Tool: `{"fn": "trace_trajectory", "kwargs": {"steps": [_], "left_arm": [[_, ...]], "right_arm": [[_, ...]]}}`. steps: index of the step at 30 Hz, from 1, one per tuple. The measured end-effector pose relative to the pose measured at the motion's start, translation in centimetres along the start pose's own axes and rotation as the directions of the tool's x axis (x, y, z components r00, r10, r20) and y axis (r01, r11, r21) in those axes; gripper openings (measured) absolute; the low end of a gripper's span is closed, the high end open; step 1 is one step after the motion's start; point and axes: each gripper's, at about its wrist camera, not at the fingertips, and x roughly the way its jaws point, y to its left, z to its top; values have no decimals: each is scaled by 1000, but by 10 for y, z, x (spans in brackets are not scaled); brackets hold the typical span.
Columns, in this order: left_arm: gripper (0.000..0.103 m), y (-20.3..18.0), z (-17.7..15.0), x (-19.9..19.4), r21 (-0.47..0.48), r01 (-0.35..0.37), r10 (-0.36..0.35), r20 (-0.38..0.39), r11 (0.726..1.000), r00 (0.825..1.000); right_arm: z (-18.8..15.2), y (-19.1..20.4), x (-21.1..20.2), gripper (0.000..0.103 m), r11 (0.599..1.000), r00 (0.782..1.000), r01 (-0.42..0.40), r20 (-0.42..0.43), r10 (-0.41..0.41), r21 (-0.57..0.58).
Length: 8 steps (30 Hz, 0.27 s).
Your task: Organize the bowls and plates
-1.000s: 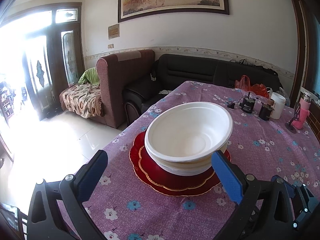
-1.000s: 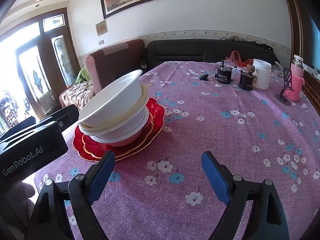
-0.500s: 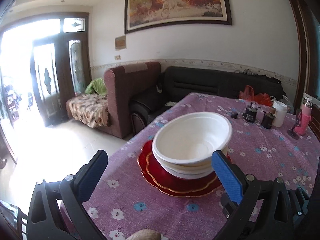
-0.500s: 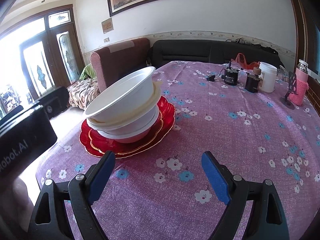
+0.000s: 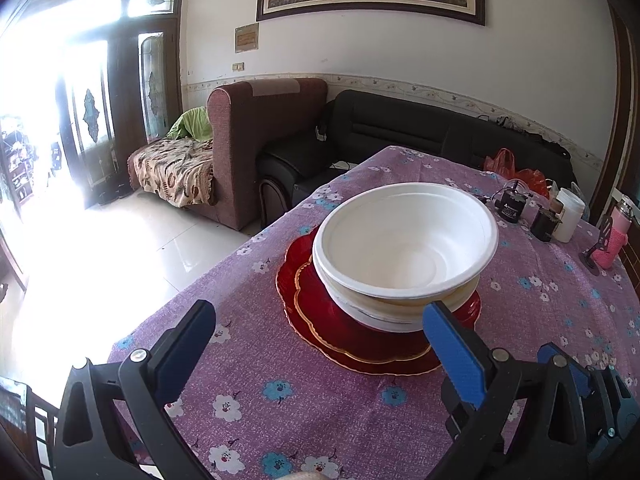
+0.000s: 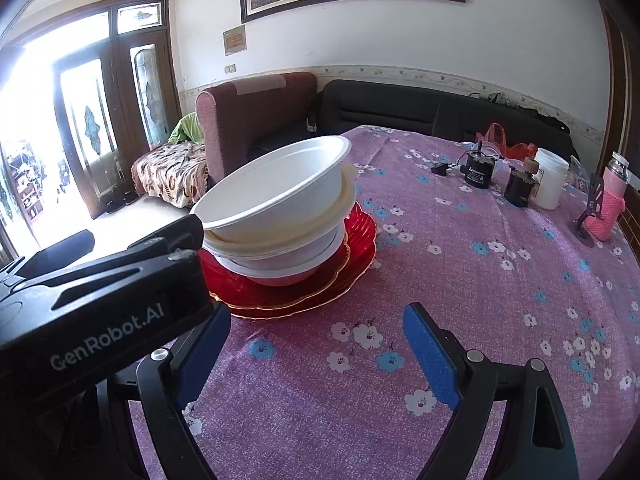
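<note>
A: Two grippers are seen. What's held?

B: Nothing. The left gripper (image 5: 318, 334) is spread wide, pads bare, just short of the plates (image 5: 320, 320). Its right finger (image 5: 452, 354) is seen close beside the bowls (image 5: 404, 248); contact can't be told. The right gripper (image 6: 316, 346) is also spread wide, with only cloth (image 6: 480, 280) between its pads, just right of the plates.

A: Where's the stack?

B: White bowls are nested, the top one tilted, on red gold-rimmed plates. The plates are laid on the flowered cloth near the table's left edge.

A: Anything else?

B: A white jar (image 6: 551, 178), dark jars (image 6: 519, 186) and a pink bottle (image 6: 608, 204) are grouped well beyond the plates, to the far right. A sofa (image 5: 400, 128) is seen behind the plates.
</note>
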Motion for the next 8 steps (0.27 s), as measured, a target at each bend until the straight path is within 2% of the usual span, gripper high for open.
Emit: {"fn": "trace_trajectory", "kwargs": {"steps": [5,8], "left_arm": [[103,7,0,7,-13,-19,18,-30,1000,999],[103,9,1,13,-20,-2,1,-69,1000,998]], "right_arm": [[3,2,3,91,1000,1000,-8,-6,8,-4],[5,-5,5,91,999,1000,-18,-17,19,28]]}}
